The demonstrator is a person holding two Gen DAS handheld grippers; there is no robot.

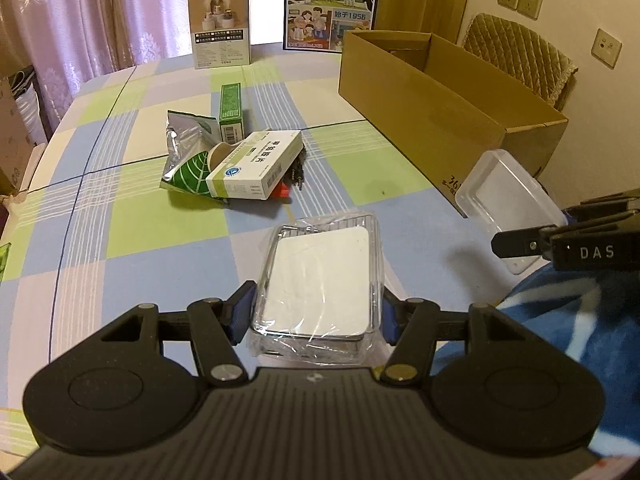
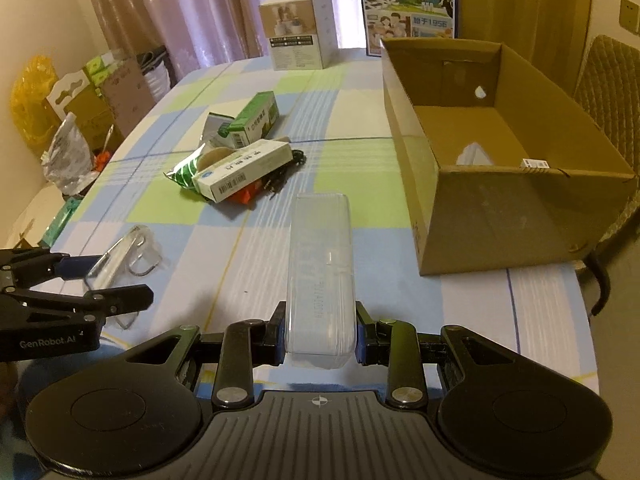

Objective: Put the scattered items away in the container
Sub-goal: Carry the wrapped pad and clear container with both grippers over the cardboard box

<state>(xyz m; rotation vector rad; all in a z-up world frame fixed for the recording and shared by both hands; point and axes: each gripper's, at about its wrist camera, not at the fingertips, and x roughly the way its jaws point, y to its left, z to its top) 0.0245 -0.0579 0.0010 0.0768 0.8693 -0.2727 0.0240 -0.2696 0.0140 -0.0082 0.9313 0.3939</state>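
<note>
Matt brown cardboard box [image 2: 500,216], glossy clear plastic case [image 2: 320,280], checked cloth tablecloth [image 1: 120,216].

Both grippers [image 1: 318,316] [image 2: 320,334] apparently clamped, angled downward.

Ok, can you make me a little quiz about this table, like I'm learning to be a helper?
1. True or false: the cardboard box is closed.
2. What does the left tool hold?
A. clear case with a white pad
B. green carton
C. paper cup
3. Fill in: the right tool grips a clear plastic ____.

Key: 1 false; 2 A; 3 box.
</note>
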